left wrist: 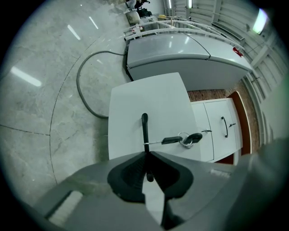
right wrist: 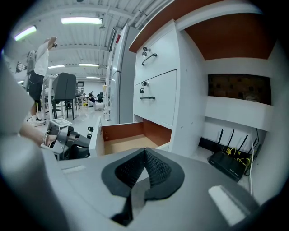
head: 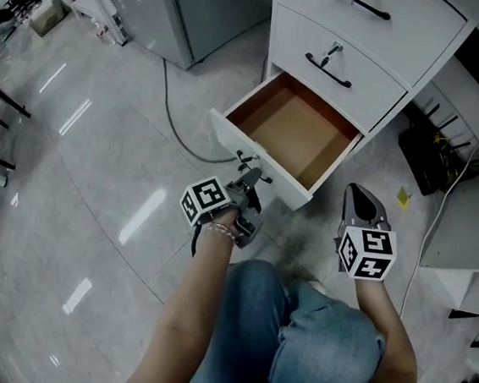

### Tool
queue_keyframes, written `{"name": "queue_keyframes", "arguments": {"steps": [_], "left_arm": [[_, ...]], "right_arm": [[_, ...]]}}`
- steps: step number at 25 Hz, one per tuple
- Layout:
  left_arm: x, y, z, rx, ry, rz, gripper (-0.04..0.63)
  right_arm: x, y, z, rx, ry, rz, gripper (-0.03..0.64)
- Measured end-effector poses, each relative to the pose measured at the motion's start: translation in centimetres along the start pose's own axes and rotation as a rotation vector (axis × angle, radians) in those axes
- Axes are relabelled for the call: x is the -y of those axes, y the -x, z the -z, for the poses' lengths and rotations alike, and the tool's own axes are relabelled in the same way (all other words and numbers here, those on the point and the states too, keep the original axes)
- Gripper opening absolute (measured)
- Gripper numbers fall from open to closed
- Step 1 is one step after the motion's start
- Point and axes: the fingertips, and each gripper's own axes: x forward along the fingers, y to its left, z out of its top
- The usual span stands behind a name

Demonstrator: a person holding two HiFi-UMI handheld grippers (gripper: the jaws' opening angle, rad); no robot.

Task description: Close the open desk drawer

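White-fronted drawer (head: 297, 138), brown wood inside, stands open at one o'clock of our left tongs (head: 250, 182), which pinch its black bar handle (left wrist: 144, 128). Our right tongs (right wrist: 144, 155), pressed together and empty, hang farther off at four o'clock.

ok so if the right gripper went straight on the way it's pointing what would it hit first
Most likely the near side of the open bottom drawer: the right gripper, jaws together, aims across it. Depth is unclear, so it might reach the cabinet behind instead.
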Motion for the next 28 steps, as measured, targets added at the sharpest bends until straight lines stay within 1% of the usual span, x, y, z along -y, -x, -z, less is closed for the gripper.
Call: {"name": "queue_keyframes", "arguments": {"steps": [4, 8, 10, 13, 21, 28], "left_arm": [[-0.1, -0.4, 0.3, -0.021, -0.006, -0.045, 0.020], [0.1, -0.5, 0.3, -0.020, -0.008, -0.055, 0.021], [-0.1, -0.6, 0.4, -0.031, -0.022, -0.082, 0.023], [-0.2, -0.8, 0.7, -0.057, -0.065, -0.113, 0.026], [0.4, -1.3, 0.6, -0.046, -0.070, -0.076, 0.025], [1.0, -3.4, 0.3, -0.039, -0.074, -0.103, 0.025]], "right_arm": [[0.2, -0.3, 0.3, -0.021, -0.001, -0.002, -0.002], [0.0, -0.4, 0.2, -0.015, -0.004, -0.011, -0.002], [0.1, -0.3, 0.3, -0.015, -0.008, -0.011, -0.002], [0.3, -0.2, 0.5, -0.012, -0.025, -0.003, -0.002], [0.7, 0.2, 1.5, -0.016, -0.043, -0.003, -0.002], [1.5, 0.3, 1.6, -0.007, -0.053, -0.001, -0.002]]}}
